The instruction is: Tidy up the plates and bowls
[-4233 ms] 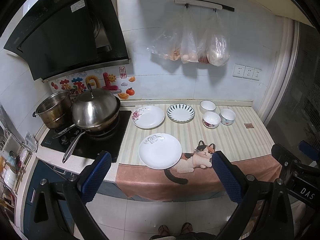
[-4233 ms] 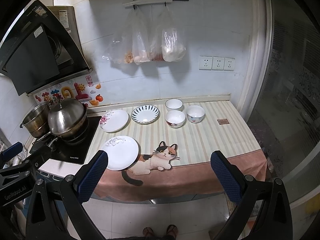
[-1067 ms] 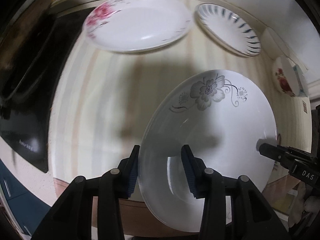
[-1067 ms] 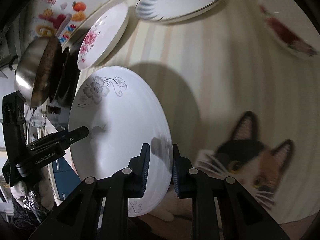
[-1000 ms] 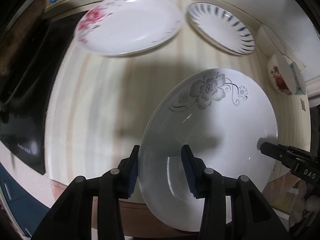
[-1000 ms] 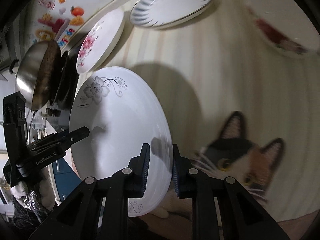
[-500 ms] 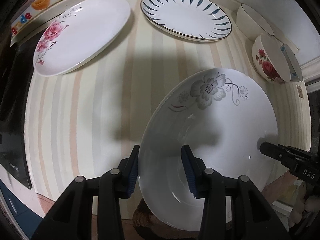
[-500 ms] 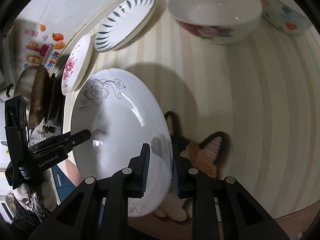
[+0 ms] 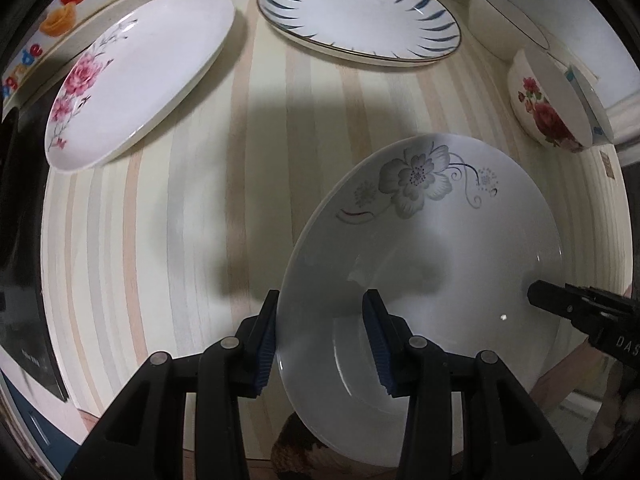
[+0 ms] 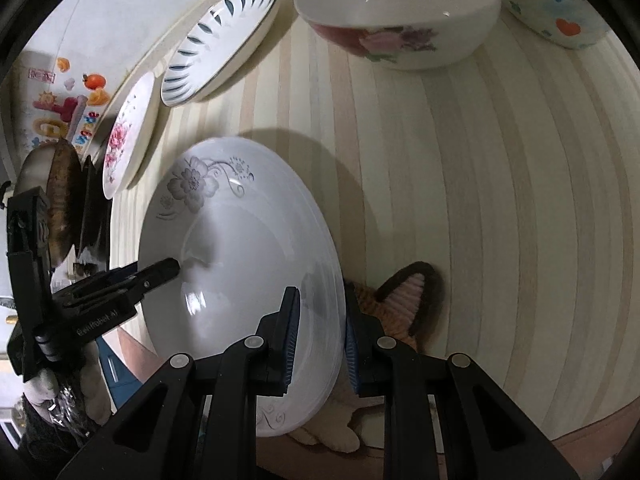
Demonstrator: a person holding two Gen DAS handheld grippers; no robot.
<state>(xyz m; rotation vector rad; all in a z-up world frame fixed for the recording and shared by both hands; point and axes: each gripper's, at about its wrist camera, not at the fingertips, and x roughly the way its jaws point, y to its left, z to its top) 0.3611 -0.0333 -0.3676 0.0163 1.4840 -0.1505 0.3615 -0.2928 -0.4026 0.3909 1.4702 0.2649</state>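
Note:
Both grippers hold one white plate with a grey flower [image 9: 432, 248] [image 10: 240, 264] above the striped counter. My left gripper [image 9: 324, 340] is shut on its left rim. My right gripper [image 10: 318, 340] is shut on its right rim. A pink-flower plate [image 9: 136, 76] [image 10: 126, 136] lies at the back left, a blue-striped plate [image 9: 360, 12] [image 10: 218, 40] behind the middle. A rose bowl [image 9: 548, 104] [image 10: 404, 20] stands at the back right, with a plain white bowl [image 9: 504, 16] and a bowl with hearts [image 10: 556, 4] by it.
The black cooktop [image 9: 16, 220] lies at the left edge of the counter, with a steel pot [image 10: 60, 200] on it. A cat picture [image 10: 404, 300] on the counter cloth shows under the held plate. Stickers [image 9: 60, 12] line the back wall.
Both grippers came in from a distance, shut on the grey-flower plate and lifted it. Over the last second it has moved right and back, toward the bowls.

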